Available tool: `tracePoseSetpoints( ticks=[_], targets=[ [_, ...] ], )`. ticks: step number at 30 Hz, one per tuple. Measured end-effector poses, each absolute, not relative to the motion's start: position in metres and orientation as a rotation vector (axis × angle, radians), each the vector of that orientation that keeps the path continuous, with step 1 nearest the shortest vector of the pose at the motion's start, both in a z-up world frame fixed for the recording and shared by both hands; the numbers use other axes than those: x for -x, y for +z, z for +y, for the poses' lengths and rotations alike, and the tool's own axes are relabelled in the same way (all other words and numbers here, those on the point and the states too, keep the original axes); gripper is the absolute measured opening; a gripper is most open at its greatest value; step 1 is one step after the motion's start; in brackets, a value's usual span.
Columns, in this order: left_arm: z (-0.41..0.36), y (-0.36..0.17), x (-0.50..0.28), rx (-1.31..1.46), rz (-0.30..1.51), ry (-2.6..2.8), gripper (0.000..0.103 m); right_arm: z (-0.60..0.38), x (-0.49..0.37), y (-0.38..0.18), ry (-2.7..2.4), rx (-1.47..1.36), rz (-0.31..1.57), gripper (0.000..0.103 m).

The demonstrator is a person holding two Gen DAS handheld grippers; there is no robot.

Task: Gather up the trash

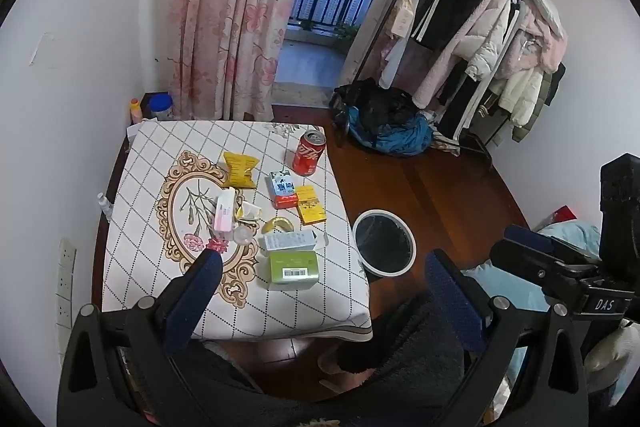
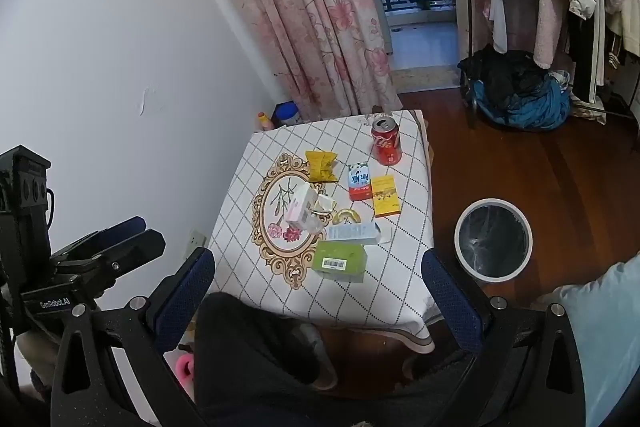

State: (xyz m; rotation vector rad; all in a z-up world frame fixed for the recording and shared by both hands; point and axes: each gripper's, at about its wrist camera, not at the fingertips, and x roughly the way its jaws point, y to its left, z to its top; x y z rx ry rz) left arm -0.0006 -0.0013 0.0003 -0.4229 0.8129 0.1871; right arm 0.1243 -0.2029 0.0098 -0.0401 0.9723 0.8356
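- The left tongs (image 1: pixel 324 259) stand wide open and empty, held above the near edge of the table (image 1: pixel 168 311); one blue pad (image 1: pixel 200 291) shows over the cloth, the other over the wooden floor.
- The right tongs (image 2: pixel 320 263) are likewise spread apart with nothing between them, hanging over the near end of the table (image 2: pixel 400 291).
- The trash lies scattered on the checked cloth: a red cola can (image 1: pixel 309 151) upright at the far right corner, a yellow crumpled packet (image 1: pixel 239 170) left of it, and a small milk carton (image 1: pixel 283 189) touching a yellow box (image 1: pixel 310 209).
- Nearer lie a banana peel (image 1: pixel 278 225), a white box (image 1: pixel 290 241) on its side, and a green box (image 1: pixel 294 265) just beside it, nearest the tongs.
- A pink-and-white box (image 1: pixel 225 215) rests by crumpled paper scraps (image 1: pixel 249 213) and what may be a clear plastic cup, too blurred to be sure.
- A round bin (image 1: pixel 384 241) with a dark liner stands on the floor just right of the table, near the green box.
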Motion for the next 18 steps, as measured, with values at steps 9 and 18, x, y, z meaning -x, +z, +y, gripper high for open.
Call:
tracePoseSetpoints(
  ticks=[9,18],
  targets=[
    [-0.013,0.002,-0.002,0.433,0.817,0.179,0.103,-0.197,-0.12,0.002,0.833,0.048,0.985,0.103],
    [-0.004,0.004,0.003,0.451,0.818,0.173,0.103,-0.195,-0.122,-0.008,0.856,0.046,0.999,0.103]
  ],
)
